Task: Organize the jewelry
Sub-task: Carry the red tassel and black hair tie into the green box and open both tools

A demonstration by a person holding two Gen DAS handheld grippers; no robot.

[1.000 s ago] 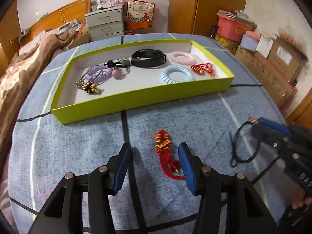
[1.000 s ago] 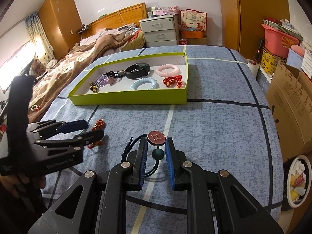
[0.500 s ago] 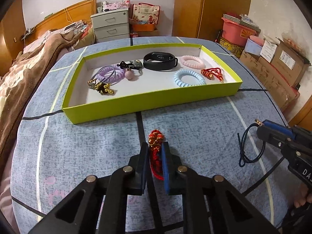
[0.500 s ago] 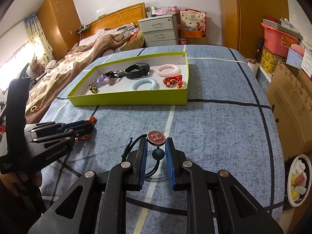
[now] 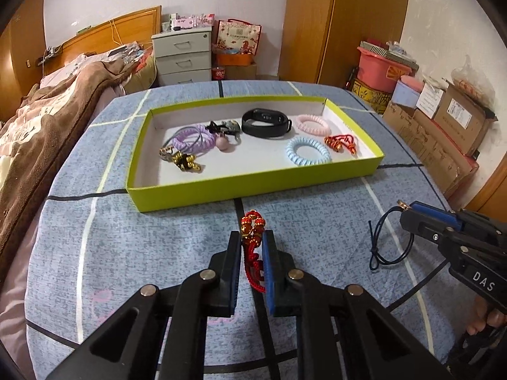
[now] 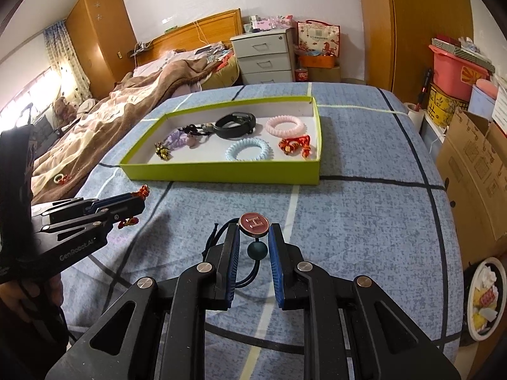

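My left gripper (image 5: 252,237) is shut on a red braided bracelet (image 5: 252,247) with gold beads and holds it above the blue cloth, short of the green tray (image 5: 253,186). My right gripper (image 6: 253,231) is shut on a dark cord bracelet with a red H disc (image 6: 254,223) and a dark bead. The cord (image 5: 385,240) hangs from it in the left wrist view. The tray (image 6: 221,174) holds a black band (image 5: 266,122), pink, blue and purple coil ties, a red charm and gold bells. The left gripper (image 6: 139,198) shows at the left of the right wrist view.
The tray lies on a table with a blue checked cloth (image 5: 158,253). A bed with a brown blanket (image 5: 38,126) is to the left. Cardboard boxes (image 5: 450,133) and a pink bin stand to the right. A white drawer unit (image 5: 182,57) is behind.
My left gripper closed on the red bracelet and lifted it off the cloth toward the tray. My right gripper has kept its hold on the cord bracelet and barely moved.
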